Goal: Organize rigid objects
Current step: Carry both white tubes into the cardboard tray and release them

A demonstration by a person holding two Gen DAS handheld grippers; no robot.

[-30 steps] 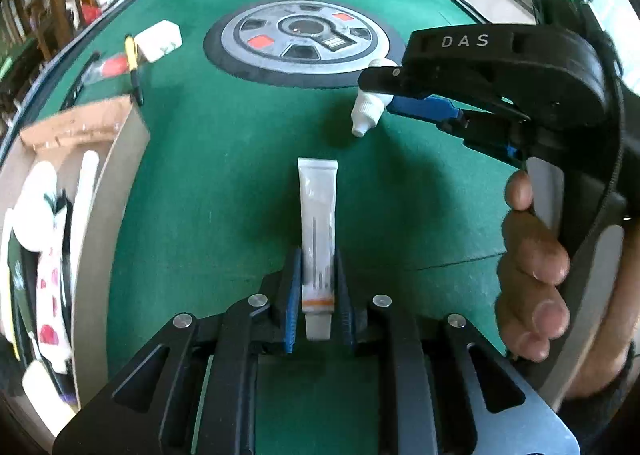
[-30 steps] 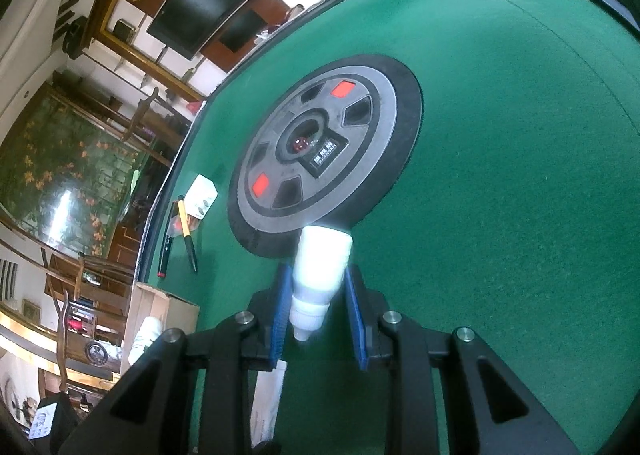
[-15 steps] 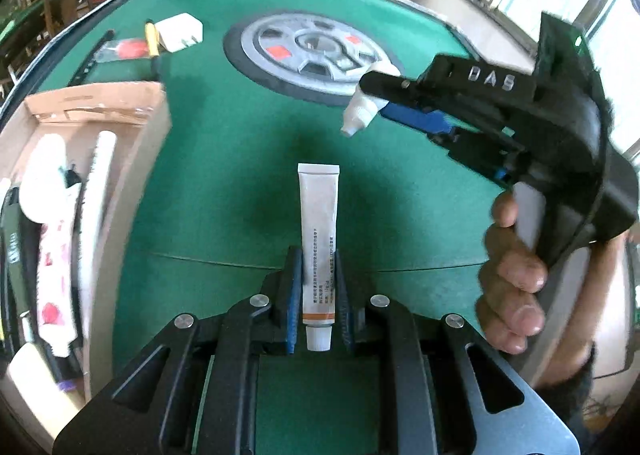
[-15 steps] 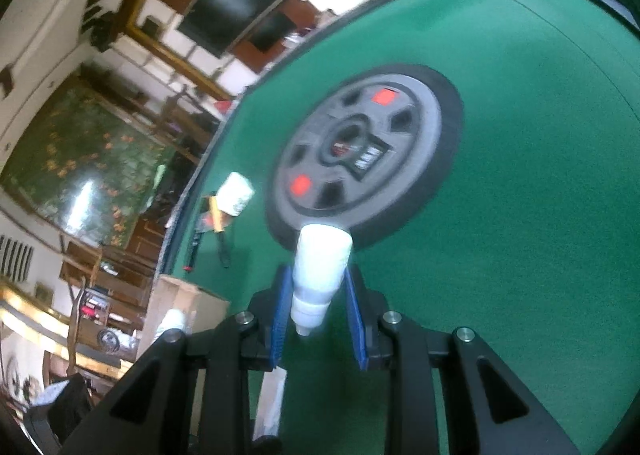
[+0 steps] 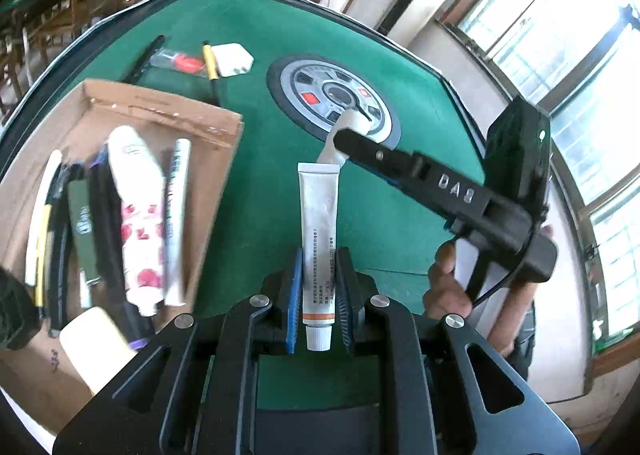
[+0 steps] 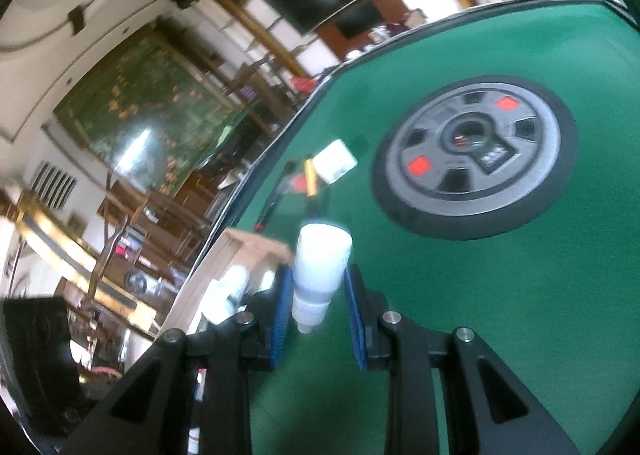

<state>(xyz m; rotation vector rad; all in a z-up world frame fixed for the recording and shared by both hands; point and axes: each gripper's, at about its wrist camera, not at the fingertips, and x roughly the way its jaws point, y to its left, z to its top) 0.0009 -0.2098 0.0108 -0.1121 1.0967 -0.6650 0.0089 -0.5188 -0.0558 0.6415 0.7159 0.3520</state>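
Observation:
My left gripper [image 5: 318,295] is shut on a white ointment tube [image 5: 318,211], held in the air above the green table, cap toward the camera. My right gripper [image 6: 318,295] is shut on a small white dropper bottle [image 6: 320,267], nozzle toward the camera; it also shows in the left wrist view [image 5: 344,131], raised above the table to the right of the tube. An open cardboard box [image 5: 168,115] lies to the left, holding several tubes, pens and a floral-patterned item [image 5: 138,215]; its corner shows in the right wrist view [image 6: 248,243].
A round grey and black disc [image 5: 336,95] [image 6: 476,155] sits in the table's middle. At the far left edge lie a white block [image 5: 232,59], a yellow pen [image 5: 210,63], a red-capped item [image 5: 180,61] and a black pen [image 5: 144,57]. Chairs stand beyond the table.
Both grippers have lifted and swung left toward the cardboard box, each still holding its item. The box now fills more of the left wrist view.

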